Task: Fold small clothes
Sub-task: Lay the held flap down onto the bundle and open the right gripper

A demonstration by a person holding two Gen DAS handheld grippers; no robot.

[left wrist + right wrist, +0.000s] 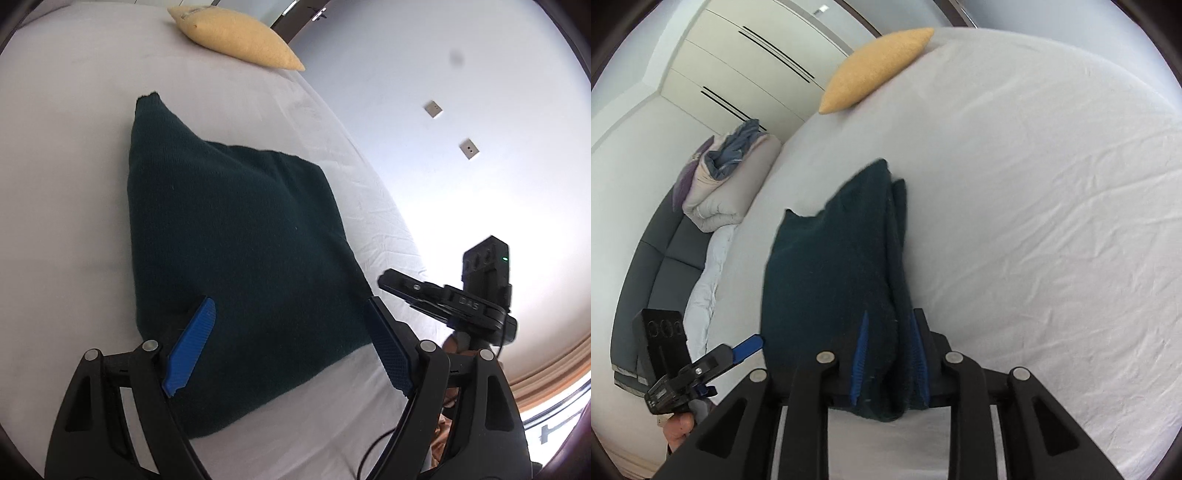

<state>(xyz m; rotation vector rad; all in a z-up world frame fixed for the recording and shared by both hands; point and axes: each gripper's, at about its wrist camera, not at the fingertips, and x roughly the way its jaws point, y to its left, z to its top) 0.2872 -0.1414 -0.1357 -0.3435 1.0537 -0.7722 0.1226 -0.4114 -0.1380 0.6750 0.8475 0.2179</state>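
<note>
right tongs nearest: blue pads clenched on the near edge of the dark green knitted garment, cloth bunched between them and lifted slightly off the white bed sheet. left tongs released, pads spread wide, hovering over the garment's near corner, gripping nothing. garment partly folded, long axis running away from both tongs toward the far yellow cushion; thick doubled layers on the right-tongs side. judged: right hand is the nearer, controlling one; next fold likely carries the near edge straight ahead along that axis. beyond, rolled bedding at bed's far left.
</note>
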